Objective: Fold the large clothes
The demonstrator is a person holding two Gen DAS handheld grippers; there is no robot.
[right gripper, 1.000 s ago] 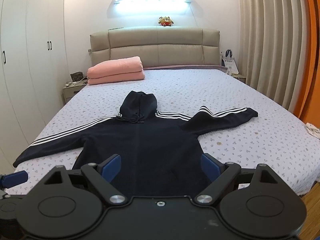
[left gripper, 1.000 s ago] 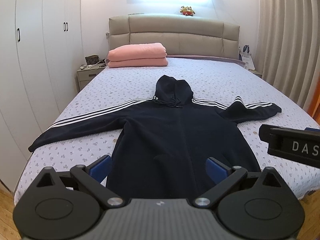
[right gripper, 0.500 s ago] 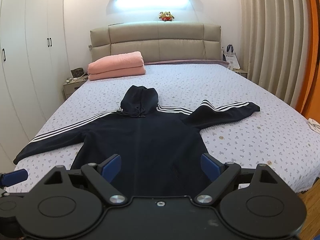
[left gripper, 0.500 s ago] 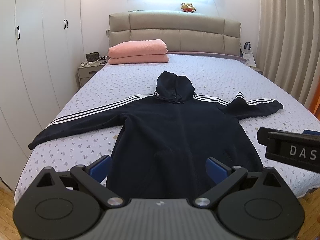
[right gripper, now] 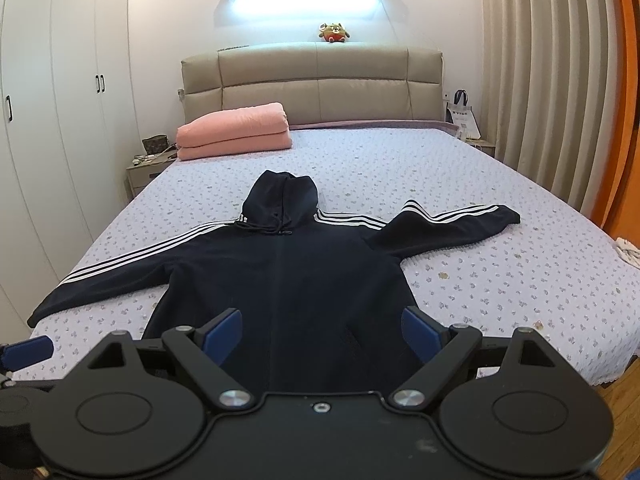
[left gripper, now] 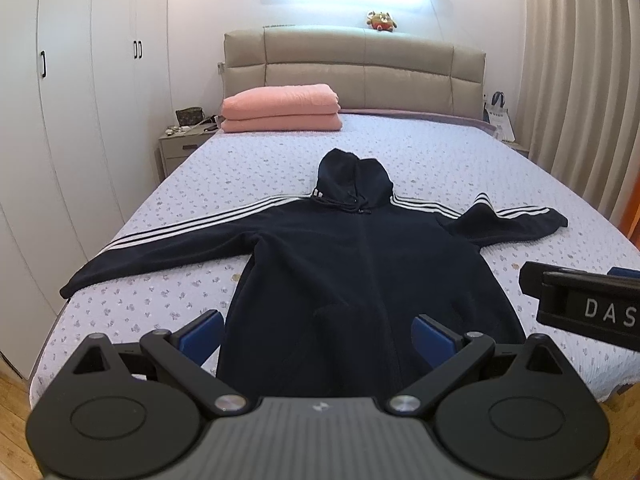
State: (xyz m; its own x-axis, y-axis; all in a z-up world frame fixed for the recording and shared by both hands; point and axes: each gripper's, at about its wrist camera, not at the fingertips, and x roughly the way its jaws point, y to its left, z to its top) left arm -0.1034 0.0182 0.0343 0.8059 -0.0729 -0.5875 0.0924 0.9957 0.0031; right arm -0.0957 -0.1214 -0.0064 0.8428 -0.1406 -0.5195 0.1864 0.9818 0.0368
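A dark navy hooded sweatshirt with white-striped sleeves [left gripper: 360, 264] lay flat, sleeves outspread, on the floral-quilted bed [left gripper: 440, 168]. The left gripper [left gripper: 318, 334] and right gripper [right gripper: 320, 330] hovered at its hem, fingers wide, holding nothing.

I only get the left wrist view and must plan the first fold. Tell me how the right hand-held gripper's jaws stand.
Observer: The right hand-held gripper is open, with its blue fingers spread wide over the lower part of the hoodie.
Operator: Now report anything near the bed's right edge.
Observer: A small white cloth sits by the right edge of the bed, beyond the right sleeve. I cannot tell whether it lies on the bed.
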